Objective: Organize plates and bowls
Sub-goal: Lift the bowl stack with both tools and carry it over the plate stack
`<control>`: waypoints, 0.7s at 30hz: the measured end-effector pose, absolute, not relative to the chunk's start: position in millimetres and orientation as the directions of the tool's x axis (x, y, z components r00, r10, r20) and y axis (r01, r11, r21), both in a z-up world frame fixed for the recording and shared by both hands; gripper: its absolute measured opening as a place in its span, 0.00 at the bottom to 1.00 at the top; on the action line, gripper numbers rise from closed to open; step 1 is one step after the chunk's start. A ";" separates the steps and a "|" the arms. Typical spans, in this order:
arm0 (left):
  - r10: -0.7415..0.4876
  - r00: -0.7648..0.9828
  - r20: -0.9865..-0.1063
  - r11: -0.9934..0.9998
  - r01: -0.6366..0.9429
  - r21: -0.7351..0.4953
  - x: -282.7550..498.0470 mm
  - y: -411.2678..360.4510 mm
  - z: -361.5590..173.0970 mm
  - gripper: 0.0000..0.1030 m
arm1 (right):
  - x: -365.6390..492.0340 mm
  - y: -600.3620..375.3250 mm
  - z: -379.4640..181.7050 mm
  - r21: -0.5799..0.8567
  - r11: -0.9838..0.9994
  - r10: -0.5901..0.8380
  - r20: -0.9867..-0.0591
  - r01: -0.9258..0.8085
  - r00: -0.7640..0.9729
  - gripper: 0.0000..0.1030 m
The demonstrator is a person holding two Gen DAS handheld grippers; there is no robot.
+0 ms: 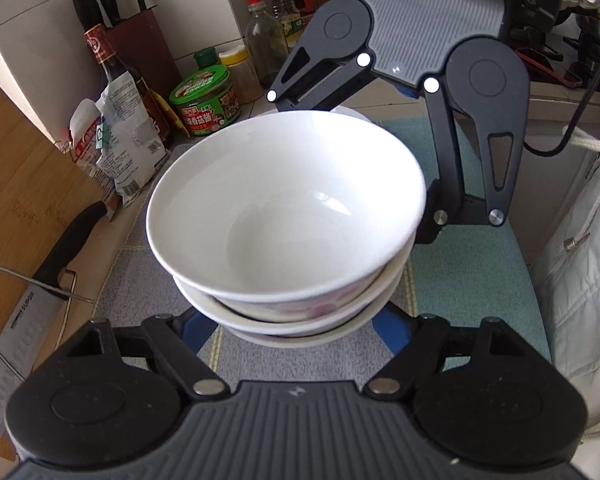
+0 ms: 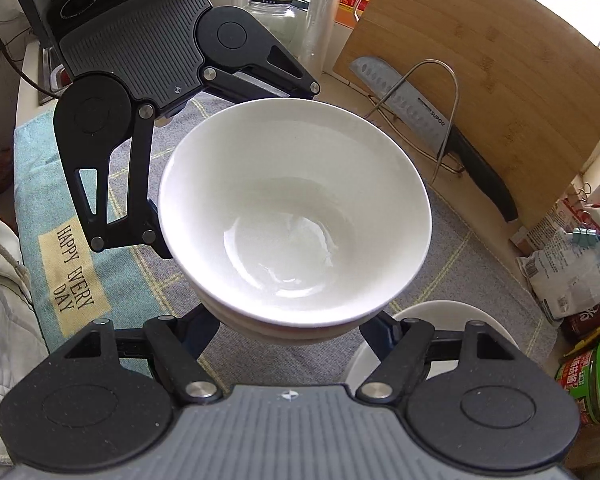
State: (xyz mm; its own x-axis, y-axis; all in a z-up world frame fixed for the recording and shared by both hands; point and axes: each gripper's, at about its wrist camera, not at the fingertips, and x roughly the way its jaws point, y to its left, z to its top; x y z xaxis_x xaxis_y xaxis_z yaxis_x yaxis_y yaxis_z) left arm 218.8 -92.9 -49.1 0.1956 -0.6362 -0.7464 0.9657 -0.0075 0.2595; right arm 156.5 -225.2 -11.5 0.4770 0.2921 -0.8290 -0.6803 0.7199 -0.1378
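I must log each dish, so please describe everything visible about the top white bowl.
The top white bowl looks like glossy ceramic, plain white inside and empty, with light reflections at its bottom. It sits upright, slightly tilted, nested on a stack of other bowls. The stack is between the left claw and the right claw, above a checked cloth.

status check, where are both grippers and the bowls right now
Left gripper and right gripper spread wide around the bowl stack, opposite sides. Contact unclear. Another white dish sits close beside the stack.
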 end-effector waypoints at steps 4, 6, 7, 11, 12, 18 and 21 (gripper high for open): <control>-0.653 0.185 -0.734 -0.042 0.960 0.279 217.1 -126.9 -47.7 0.80 | 153.2 -254.9 -7.1 -0.170 0.742 0.248 -0.828 -0.648 0.502 0.78; -0.662 0.177 -0.728 -0.056 0.957 0.284 215.4 -144.4 -48.5 0.80 | 152.4 -269.7 -6.4 -0.182 0.753 0.227 -0.830 -0.632 0.510 0.78; -0.667 0.172 -0.725 -0.062 0.957 0.285 214.3 -152.3 -49.3 0.80 | 151.9 -277.8 -6.0 -0.187 0.758 0.217 -0.831 -0.625 0.513 0.78; -0.679 0.155 -0.718 -0.086 0.954 0.288 214.0 -182.5 -53.5 0.80 | 156.0 -305.6 -7.7 -0.200 0.775 0.184 -0.836 -0.599 0.517 0.78; -0.680 0.153 -0.717 -0.091 0.953 0.289 214.1 -189.8 -55.2 0.80 | 157.0 -311.4 -8.6 -0.204 0.778 0.176 -0.838 -0.595 0.517 0.78; -0.675 0.129 -0.726 -0.108 0.956 0.271 218.0 -218.3 -66.2 0.80 | 164.2 -335.9 -19.4 -0.194 0.794 0.157 -0.850 -0.576 0.502 0.78; -0.667 0.125 -0.734 -0.108 0.959 0.262 220.6 -226.9 -71.2 0.80 | 167.5 -342.8 -25.8 -0.185 0.799 0.154 -0.857 -0.573 0.492 0.77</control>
State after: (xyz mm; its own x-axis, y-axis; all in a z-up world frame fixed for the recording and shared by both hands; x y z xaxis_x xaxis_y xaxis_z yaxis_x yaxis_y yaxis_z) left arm 220.6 -226.9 -71.2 0.1253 -0.6674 -0.7341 0.9589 -0.1084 0.2622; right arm 167.5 -342.8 -25.8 0.4923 0.1540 -0.8567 -0.5726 0.7986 -0.1854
